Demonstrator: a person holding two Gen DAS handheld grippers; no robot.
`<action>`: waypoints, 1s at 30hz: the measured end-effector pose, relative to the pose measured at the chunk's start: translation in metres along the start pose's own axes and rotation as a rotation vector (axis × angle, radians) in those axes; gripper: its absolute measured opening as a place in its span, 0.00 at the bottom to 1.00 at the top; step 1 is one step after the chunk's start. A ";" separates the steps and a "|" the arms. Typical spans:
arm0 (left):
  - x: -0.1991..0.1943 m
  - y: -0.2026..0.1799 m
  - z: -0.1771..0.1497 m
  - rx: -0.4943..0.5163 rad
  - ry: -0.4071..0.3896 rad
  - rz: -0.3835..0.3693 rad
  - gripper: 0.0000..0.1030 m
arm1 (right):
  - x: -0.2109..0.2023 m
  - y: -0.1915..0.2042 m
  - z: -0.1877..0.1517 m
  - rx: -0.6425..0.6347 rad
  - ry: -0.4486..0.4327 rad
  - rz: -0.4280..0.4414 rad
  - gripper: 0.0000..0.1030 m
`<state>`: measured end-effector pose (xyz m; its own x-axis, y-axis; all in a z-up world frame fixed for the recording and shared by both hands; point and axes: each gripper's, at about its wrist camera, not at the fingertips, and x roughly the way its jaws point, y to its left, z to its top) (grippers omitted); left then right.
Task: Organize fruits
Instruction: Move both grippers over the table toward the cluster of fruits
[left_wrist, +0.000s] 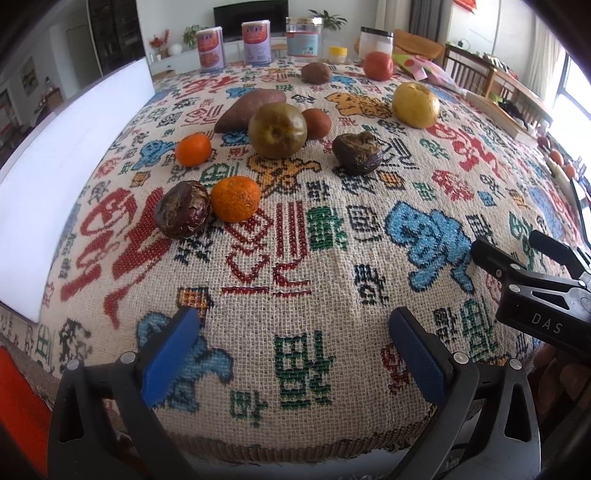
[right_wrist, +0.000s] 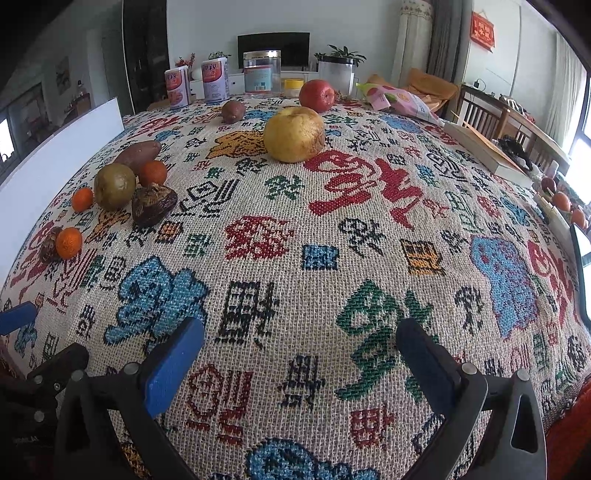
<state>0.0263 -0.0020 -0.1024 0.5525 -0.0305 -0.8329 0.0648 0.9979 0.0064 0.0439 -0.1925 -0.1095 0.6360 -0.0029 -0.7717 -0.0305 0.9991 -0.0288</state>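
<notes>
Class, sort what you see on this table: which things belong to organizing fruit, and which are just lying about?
For the job: yellow apple, red apple, green apple, mandarins.

Lying about: sweet potato, cans, glass jar, book.

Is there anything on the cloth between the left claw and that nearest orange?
No, only bare patterned tablecloth lies between the left gripper and the nearest orange; the left wrist view shows it. A dark wrinkled fruit sits just beside that orange.
</notes>
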 end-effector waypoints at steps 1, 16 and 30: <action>0.000 0.000 0.000 0.000 -0.001 0.000 1.00 | 0.000 -0.001 0.000 0.008 0.002 0.007 1.00; 0.000 -0.001 -0.001 0.004 0.000 -0.001 1.00 | -0.001 -0.002 -0.002 0.013 -0.007 0.004 1.00; 0.000 -0.001 -0.001 0.005 0.001 -0.001 1.00 | -0.001 -0.002 -0.002 0.013 -0.008 0.006 1.00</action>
<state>0.0253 -0.0031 -0.1032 0.5521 -0.0313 -0.8332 0.0694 0.9975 0.0085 0.0417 -0.1946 -0.1099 0.6419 0.0037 -0.7668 -0.0248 0.9996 -0.0160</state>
